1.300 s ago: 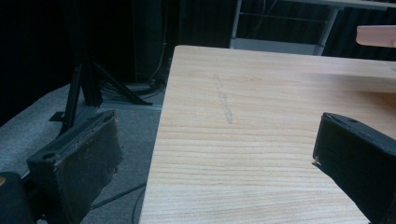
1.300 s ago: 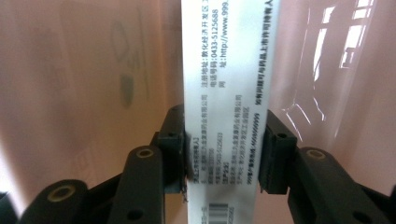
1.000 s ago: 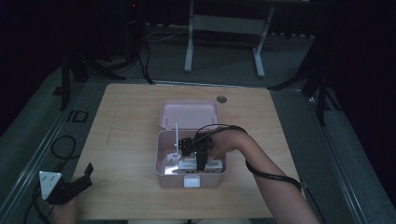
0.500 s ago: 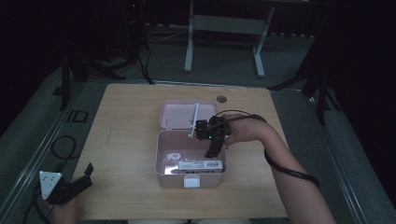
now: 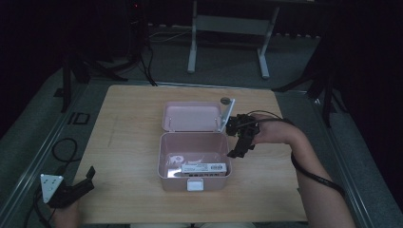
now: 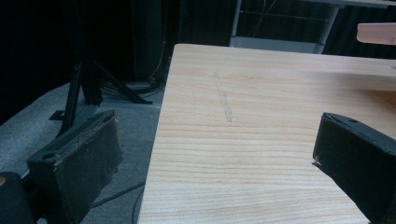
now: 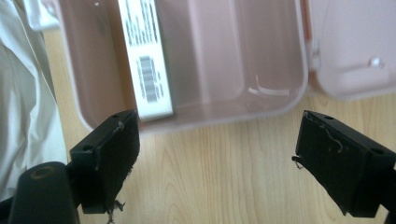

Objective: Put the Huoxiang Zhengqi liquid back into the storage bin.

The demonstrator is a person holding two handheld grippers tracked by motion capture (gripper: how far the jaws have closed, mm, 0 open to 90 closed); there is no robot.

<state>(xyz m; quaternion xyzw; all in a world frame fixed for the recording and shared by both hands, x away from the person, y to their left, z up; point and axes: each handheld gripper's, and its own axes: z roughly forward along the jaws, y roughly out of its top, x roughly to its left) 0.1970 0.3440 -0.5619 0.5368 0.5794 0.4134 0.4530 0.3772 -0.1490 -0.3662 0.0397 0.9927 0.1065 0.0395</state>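
Note:
A pink plastic box (image 5: 162, 156) stands open mid-table, its lid (image 5: 190, 116) lying flat behind it. Along the box's front wall lies a white carton (image 5: 203, 168) with a barcode. My right gripper (image 5: 241, 148) hovers just past the box's right wall. Its jaws have just been opening and stand wide with nothing between them. In the right gripper view, this gripper (image 7: 217, 121) looks over the wall at the carton (image 7: 144, 56), the bare box floor (image 7: 261, 46) and the lid (image 7: 355, 46). My left gripper (image 5: 88, 180) is open at the table's near left corner, jaws empty (image 6: 215, 135).
A small dark round thing (image 5: 225, 100) sits on the wooden table (image 5: 128, 123) behind the lid. A white garment (image 7: 23, 93) shows at the near edge. Metal stand legs (image 5: 192, 47) and cables are on the floor beyond the table.
The right gripper has come up out of the box and moved back and to the right, with its jaws opening. The carton stays in the box. The left gripper has not moved.

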